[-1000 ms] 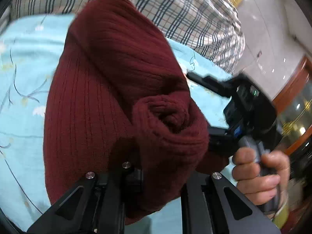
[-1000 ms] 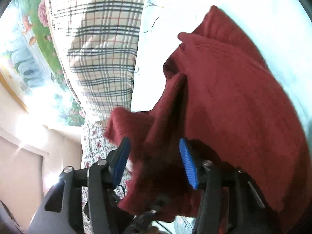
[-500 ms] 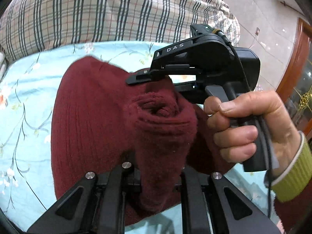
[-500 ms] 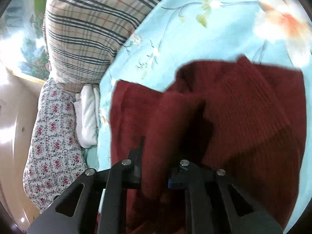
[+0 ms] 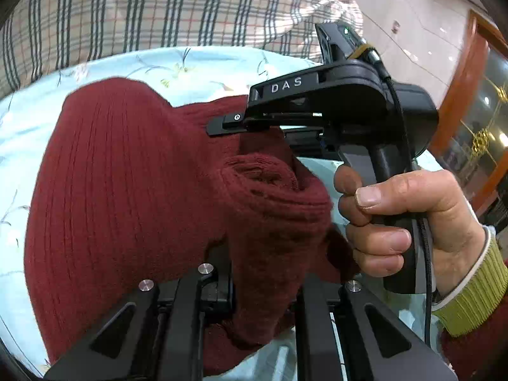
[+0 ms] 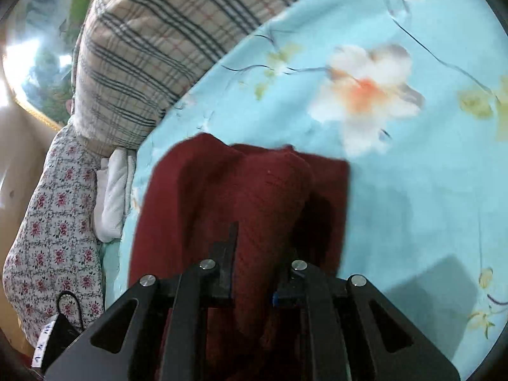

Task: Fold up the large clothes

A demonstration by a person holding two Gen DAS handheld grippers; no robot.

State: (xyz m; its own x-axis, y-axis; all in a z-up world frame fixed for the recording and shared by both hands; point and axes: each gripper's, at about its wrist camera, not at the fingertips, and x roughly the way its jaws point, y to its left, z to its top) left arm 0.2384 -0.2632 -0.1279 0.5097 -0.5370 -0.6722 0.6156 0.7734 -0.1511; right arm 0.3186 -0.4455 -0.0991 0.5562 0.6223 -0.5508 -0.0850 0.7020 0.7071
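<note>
Both grippers are clamped on the dark red ribbed knit sweater [image 5: 120, 190]: the left gripper [image 5: 263, 289] pinches a bunched roll of it, and the right gripper [image 6: 254, 273] grips another fold. The sweater hangs lifted over the light blue floral bed sheet [image 6: 412, 174], near the plaid pillow [image 6: 152, 57]. This looks like mid-fold; next, carry the held edge across and lay it flat.

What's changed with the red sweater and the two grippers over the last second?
The right gripper, open a second ago, has shut on the red sweater and drawn in close beside the left gripper. The sweater now hangs lifted over the blue floral sheet. The left gripper stays clamped on its bunched fold.
</note>
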